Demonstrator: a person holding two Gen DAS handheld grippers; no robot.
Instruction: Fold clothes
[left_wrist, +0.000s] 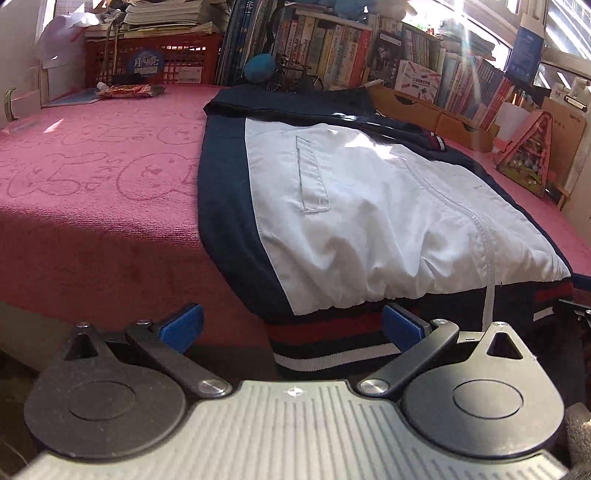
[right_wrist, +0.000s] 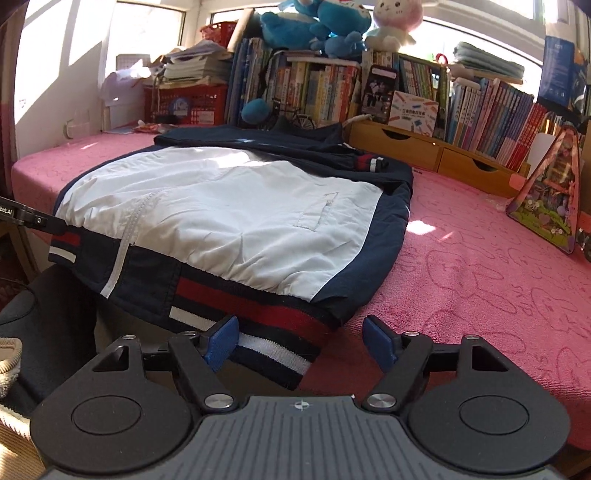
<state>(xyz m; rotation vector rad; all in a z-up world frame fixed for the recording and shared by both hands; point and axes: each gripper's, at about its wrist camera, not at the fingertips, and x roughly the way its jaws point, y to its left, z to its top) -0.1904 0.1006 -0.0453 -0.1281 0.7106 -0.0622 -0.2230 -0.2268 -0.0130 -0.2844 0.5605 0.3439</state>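
Note:
A navy and white jacket (left_wrist: 369, 206) lies on the pink cover (left_wrist: 92, 177), sleeves folded in, its striped red, white and navy hem (left_wrist: 332, 343) hanging over the near edge. My left gripper (left_wrist: 291, 328) is open, its blue pads either side of the hem's left corner. The jacket also shows in the right wrist view (right_wrist: 229, 214). My right gripper (right_wrist: 301, 339) is open, straddling the hem's right corner (right_wrist: 280, 354). The left gripper's finger (right_wrist: 33, 219) shows at the hem's far left end.
Books (right_wrist: 480, 110), wooden drawers (right_wrist: 402, 144), a red crate (left_wrist: 155, 62) and plush toys (right_wrist: 317, 26) line the back. A colourful triangular bag (right_wrist: 550, 199) stands at the right. A snack packet (left_wrist: 129, 90) lies at the back left.

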